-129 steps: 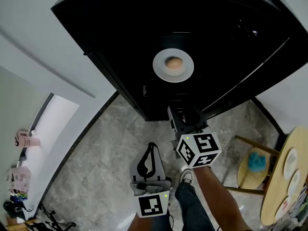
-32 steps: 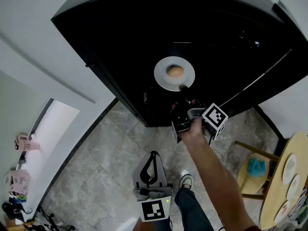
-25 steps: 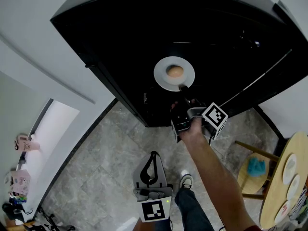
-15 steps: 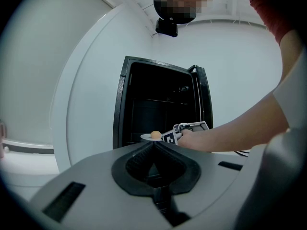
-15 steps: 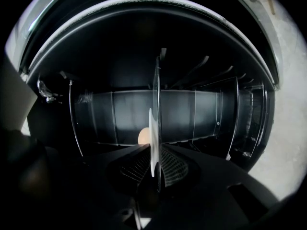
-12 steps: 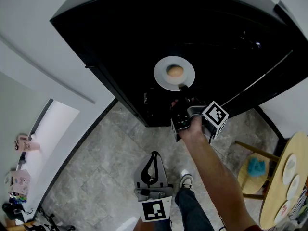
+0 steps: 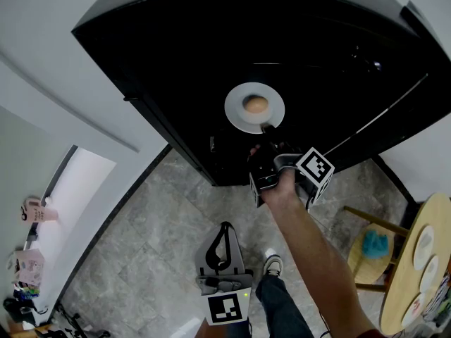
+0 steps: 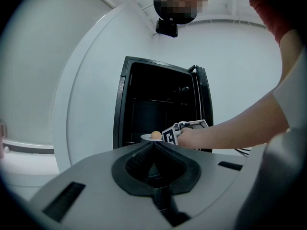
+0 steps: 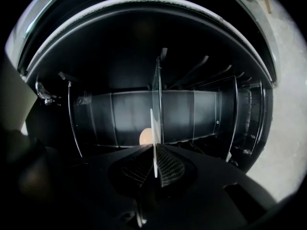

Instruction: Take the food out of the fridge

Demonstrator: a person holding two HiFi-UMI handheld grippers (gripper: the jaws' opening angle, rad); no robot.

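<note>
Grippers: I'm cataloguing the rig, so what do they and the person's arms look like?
The left gripper is grey with black jaws, a green light and a black-and-white square marker. The right gripper is darker, with a white marker cube. The right arm wears a short red sleeve.

**No legible text, coded markers only**

No word, brand or number can be read in any view. The only signs are black-and-white square coded patterns, without letters. One set sits on the faces of the white marker cube (image 7: 315, 169) on the right gripper (image 7: 268, 129). The same cube also shows small in the left gripper view (image 8: 171, 134). Another pattern sits on the white marker face (image 7: 226, 307) at the back of the left gripper (image 7: 224, 226). A small pink object (image 7: 35, 206) at the far left of the head view carries dark print, too small to read.
</note>
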